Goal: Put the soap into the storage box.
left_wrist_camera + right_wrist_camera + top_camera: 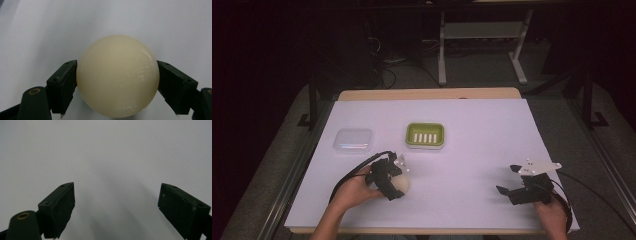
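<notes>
Pinching the cream-coloured soap [117,76] between both jaws of the left hand-held gripper [117,82], low over the near-left part of the counter [472,165], the jaws pressing on opposite sides at the widest part. Keeping that squeeze even and level, since the rounded, smooth surface is probably slippery and could squirt out if tilted. Likely carrying it next toward the green soap dish [425,135], lying a little farther back and to the right, and lowering it onto the slotted bottom before easing the jaws apart. Holding the right hand-held gripper [510,180] with jaws spread wide and gripping nothing, well apart at the near-right. Lying beside the dish, to its left, a clear plastic lid [353,140]. Covering the counter, a plain white sheet; beyond it, a dim room with white desk legs [442,50] and dark cables on a grey floor.
</notes>
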Available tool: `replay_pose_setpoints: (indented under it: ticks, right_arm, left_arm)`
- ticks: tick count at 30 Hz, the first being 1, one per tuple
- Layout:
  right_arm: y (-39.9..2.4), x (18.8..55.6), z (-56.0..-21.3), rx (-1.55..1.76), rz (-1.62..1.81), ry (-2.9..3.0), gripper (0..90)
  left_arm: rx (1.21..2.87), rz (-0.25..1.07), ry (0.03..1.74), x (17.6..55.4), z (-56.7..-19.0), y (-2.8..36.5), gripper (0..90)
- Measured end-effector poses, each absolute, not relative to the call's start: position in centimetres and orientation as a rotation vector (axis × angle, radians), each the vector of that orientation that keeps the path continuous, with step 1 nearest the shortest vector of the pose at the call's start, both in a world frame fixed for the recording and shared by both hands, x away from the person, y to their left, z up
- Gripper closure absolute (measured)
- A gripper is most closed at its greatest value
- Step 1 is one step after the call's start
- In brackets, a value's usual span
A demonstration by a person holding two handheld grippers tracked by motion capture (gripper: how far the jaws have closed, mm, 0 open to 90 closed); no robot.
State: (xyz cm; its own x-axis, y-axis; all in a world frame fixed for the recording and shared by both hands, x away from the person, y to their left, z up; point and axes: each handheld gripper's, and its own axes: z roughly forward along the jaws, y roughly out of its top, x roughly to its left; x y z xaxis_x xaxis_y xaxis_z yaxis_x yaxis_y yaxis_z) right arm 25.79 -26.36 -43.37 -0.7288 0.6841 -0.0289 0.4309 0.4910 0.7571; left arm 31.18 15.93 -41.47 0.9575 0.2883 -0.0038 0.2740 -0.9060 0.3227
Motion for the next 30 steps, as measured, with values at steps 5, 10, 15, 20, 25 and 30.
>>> replay_pose_setpoints:
  ticks: [5, 10, 15, 20, 25, 30]
  right_arm:
    - [-26.34, 25.79, -43.36, 0.939, 1.092, 2.414, 13.4]
    - [-26.35, 25.79, -43.33, 0.932, 1.087, 2.417, 13.4]
    - [-26.34, 25.77, -43.3, 0.932, 1.089, 2.415, 13.4]
    - [-26.39, 25.76, -43.29, 0.934, 1.091, 2.413, 13.4]
    - [-26.37, 25.78, -43.28, 0.931, 1.091, 2.415, 13.4]
    - [-26.43, 25.76, -43.21, 0.934, 1.097, 2.412, 13.4]
  left_arm:
    - [2.786, 0.065, 0.417, 31.16, -41.52, 15.86, 21.4]
    - [2.789, 0.066, 0.424, 31.1, -41.53, 15.79, 21.7]
    - [2.792, 0.072, 0.418, 31.08, -41.5, 15.74, 22.1]
    - [2.8, 0.088, 0.418, 30.92, -41.42, 15.59, 22.4]
    - [2.798, 0.052, 0.409, 31.28, -41.33, 15.44, 22.4]
    - [2.797, 0.042, 0.394, 31.74, -41.05, 15.12, 22.4]
